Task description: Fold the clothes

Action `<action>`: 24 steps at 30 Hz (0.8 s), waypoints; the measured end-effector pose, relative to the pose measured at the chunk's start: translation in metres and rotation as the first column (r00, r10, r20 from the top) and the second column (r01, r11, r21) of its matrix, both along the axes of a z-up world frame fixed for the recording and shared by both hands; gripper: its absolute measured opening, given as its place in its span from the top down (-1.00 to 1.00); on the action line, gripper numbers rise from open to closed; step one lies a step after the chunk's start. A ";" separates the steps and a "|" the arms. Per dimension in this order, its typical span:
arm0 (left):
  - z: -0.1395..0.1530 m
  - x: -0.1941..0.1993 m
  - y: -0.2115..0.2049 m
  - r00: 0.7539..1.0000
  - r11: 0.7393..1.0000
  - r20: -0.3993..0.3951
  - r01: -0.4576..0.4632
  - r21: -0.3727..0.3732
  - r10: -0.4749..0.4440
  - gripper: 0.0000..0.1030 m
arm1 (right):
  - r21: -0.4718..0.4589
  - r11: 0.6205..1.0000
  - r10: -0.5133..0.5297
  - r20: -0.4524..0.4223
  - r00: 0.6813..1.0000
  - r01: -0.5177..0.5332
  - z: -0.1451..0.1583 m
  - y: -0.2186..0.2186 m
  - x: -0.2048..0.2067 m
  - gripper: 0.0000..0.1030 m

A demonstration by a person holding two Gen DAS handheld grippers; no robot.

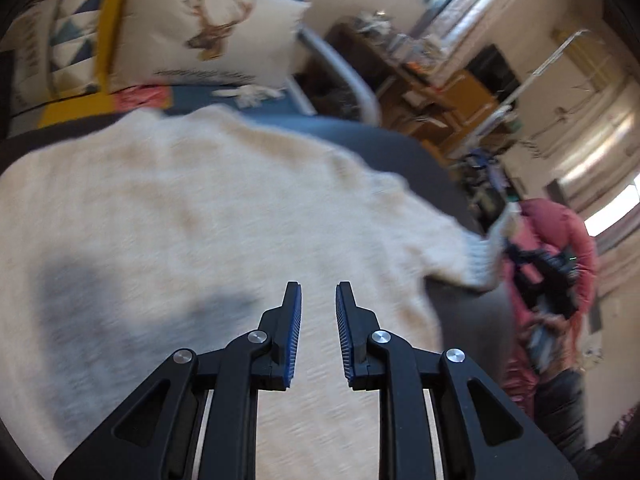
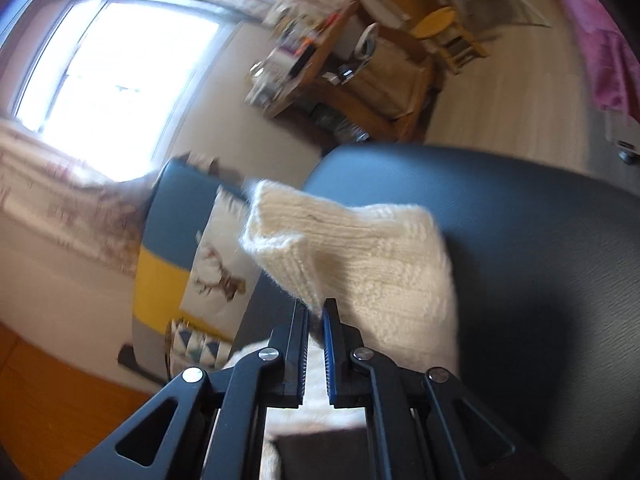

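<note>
Dark sofa seat [image 1: 400,148], cream knit sweater [image 1: 180,220] spread. Right gripper [image 2: 316,308] pinches sleeve cuff [image 2: 280,248]; left gripper [image 1: 318,292] spread, empty. Sleeve fold probably next: carry cuff across body.

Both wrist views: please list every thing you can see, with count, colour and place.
sweater: one, cream knit, spread on the sofa; its cuff lifted.
sofa: one, dark blue, under the sweater.
deer cushion: one, off-white, at the sofa's back.
triangle cushion: one, white and blue, beside the deer cushion.
window: one, bright, on the wall.
wooden desk: one, brown, cluttered, across the room.
left hand-held gripper: black with blue pads, open above the sweater.
right hand-held gripper: black, shut on the cuff.
</note>
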State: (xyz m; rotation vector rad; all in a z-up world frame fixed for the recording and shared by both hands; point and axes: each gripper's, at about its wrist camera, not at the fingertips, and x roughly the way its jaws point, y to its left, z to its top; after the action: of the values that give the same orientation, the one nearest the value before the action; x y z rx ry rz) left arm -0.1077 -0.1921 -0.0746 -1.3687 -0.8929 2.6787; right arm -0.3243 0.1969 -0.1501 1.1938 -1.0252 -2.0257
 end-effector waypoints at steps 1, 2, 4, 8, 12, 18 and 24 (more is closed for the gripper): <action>0.006 -0.013 0.010 0.999 0.999 -0.016 0.041 0.034 -0.040 0.51 | 0.001 0.999 0.044 -0.015 0.999 -0.044 0.003 -0.010 0.007 0.89; 0.012 -0.024 0.019 0.997 0.995 -0.033 0.072 0.065 -0.070 0.47 | 0.004 0.997 0.073 -0.027 0.997 -0.073 0.007 -0.017 0.013 0.89; 0.016 -0.042 0.039 0.993 0.985 -0.048 0.116 0.129 -0.110 0.33 | -0.014 0.990 0.142 -0.036 0.989 -0.143 0.010 -0.038 0.025 0.89; 0.013 -0.066 0.059 0.989 0.960 -0.049 0.149 0.235 -0.141 0.18 | -0.031 0.962 0.270 -0.051 0.962 -0.271 0.011 -0.083 0.049 0.89; -0.004 -0.084 0.051 0.991 0.937 0.030 0.113 0.331 -0.130 0.06 | -0.004 0.933 0.358 -0.057 0.932 -0.359 0.007 -0.121 0.065 0.89; -0.024 -0.095 0.035 0.990 0.932 0.116 0.028 0.362 -0.074 0.05 | 0.053 0.901 0.433 -0.054 0.900 -0.431 -0.001 -0.154 0.082 0.89; -0.031 -0.102 0.036 0.984 0.922 0.154 0.020 0.387 -0.086 -0.01 | 0.170 0.858 0.501 -0.076 0.862 -0.484 0.003 -0.170 0.100 0.89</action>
State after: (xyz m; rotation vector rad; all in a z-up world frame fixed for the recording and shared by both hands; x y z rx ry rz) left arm -0.2094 -0.1564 -0.1052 -1.5061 -1.2904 2.2086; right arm -0.2242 0.0273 -0.1475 1.2411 -0.4499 -1.7496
